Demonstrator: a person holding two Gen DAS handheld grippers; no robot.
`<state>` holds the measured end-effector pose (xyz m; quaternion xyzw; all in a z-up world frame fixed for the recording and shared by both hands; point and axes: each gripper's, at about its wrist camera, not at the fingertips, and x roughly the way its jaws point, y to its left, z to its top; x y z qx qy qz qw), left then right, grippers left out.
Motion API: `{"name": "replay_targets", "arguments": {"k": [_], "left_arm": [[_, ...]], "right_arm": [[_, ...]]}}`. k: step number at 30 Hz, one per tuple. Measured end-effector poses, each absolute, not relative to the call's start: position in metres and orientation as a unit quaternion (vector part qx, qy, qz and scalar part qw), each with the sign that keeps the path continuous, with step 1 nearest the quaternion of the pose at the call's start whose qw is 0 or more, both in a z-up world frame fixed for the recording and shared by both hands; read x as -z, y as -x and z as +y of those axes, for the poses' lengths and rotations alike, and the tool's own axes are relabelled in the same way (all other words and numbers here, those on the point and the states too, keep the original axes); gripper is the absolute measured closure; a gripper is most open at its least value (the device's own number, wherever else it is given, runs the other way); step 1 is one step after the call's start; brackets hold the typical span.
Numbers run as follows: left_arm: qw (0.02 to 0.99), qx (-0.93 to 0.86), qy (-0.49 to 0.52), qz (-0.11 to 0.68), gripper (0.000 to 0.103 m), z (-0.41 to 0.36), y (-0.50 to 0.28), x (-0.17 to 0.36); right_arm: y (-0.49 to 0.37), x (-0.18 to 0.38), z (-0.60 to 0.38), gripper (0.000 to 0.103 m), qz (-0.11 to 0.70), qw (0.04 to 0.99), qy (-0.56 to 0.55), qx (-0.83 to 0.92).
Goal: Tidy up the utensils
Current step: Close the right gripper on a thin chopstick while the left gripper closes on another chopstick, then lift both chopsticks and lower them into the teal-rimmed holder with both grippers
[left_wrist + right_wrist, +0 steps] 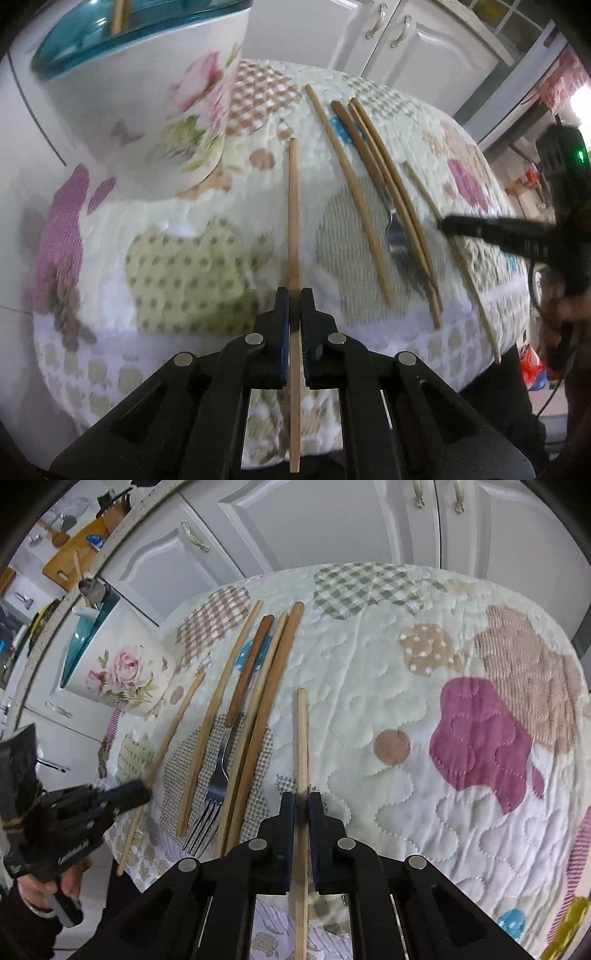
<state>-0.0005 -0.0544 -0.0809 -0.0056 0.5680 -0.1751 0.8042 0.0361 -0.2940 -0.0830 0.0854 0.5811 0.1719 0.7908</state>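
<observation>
My left gripper [294,295] is shut on a wooden chopstick [293,206] that points ahead over the quilted table. My right gripper [302,800] is shut on another wooden chopstick [302,738]. Between them on the quilt lie several more chopsticks [354,184] [214,716] and a fork with a brown wooden handle [395,229] [221,768]. A white floral holder with a teal rim [140,92] [122,672] stands at the table's far left with a chopstick inside. The right gripper shows at the right edge of the left wrist view [447,223]; the left gripper shows at the left in the right wrist view [142,790].
The round table carries a patchwork quilt [424,720]. White cabinet doors [314,520] stand behind it. A kitchen counter with a cutting board [70,557] is at the far left. The table edge drops off close to the left gripper's side.
</observation>
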Motion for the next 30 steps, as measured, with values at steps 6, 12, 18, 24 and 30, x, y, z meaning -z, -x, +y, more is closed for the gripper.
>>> {"name": "replay_targets", "arguments": {"k": [6,12,18,24,30], "left_arm": [[0.829,0.148,0.007,0.540,0.072,-0.057,-0.013,0.071],[0.845,0.112,-0.002,0.523,0.068,-0.073,-0.040,0.077],[0.851,0.087,-0.010,0.518,0.068,-0.087,-0.056,0.089],[0.836,0.132,0.039,0.532,0.099,-0.078,-0.058,0.082],[0.843,0.162,0.081,0.507,0.099,-0.061,-0.039,0.044]], "right_arm": [[-0.062,0.081,-0.284,0.092,0.573,0.802,-0.061,-0.160],[-0.081,0.086,-0.283,0.092,0.573,0.804,-0.053,-0.152],[-0.087,0.087,-0.277,0.096,0.564,0.808,-0.036,-0.165],[-0.084,0.078,-0.282,0.098,0.553,0.810,-0.067,-0.183],[-0.069,0.044,-0.286,0.098,0.521,0.826,-0.073,-0.201]]}}
